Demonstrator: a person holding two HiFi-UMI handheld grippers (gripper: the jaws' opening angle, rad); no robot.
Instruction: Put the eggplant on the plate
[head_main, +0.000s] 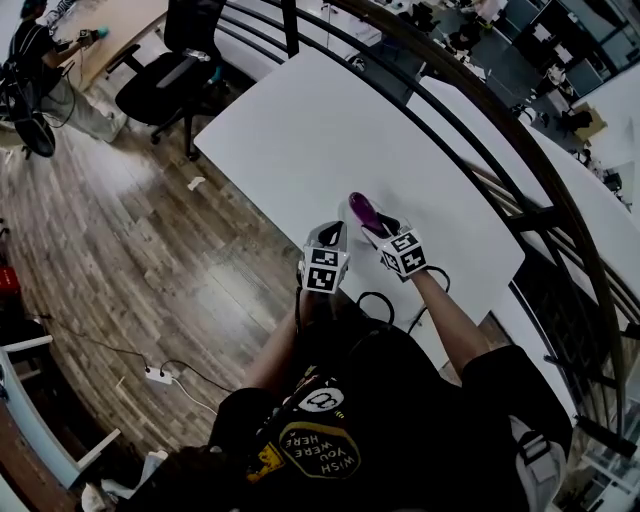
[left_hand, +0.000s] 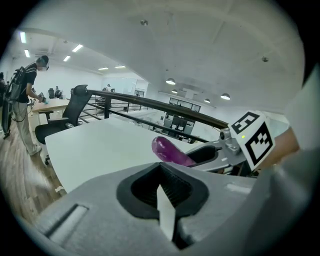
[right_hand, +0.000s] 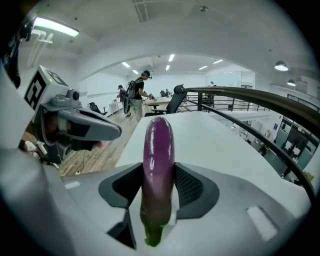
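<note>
Right tongs (right_hand: 159, 190) clamp eggplant (right_hand: 158, 145), long axis 12–6 o'clock along jaws, tip over counter (head_main: 330, 130). Left tongs (left_hand: 162, 192) closed, empty, at 9 o'clock. No plate seen.

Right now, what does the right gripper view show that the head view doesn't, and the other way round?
Only the right gripper view: the eggplant clamped between the pads of the right hand-held gripper, green stem end nearest the camera, purple tip pointing out over the table.
Only the head view: the whole table top from above, with no plate that I can make out, and the person's forearm behind the right hand-held gripper.
Both: the eggplant, the table, and the left hand-held gripper close beside the right one.
</note>
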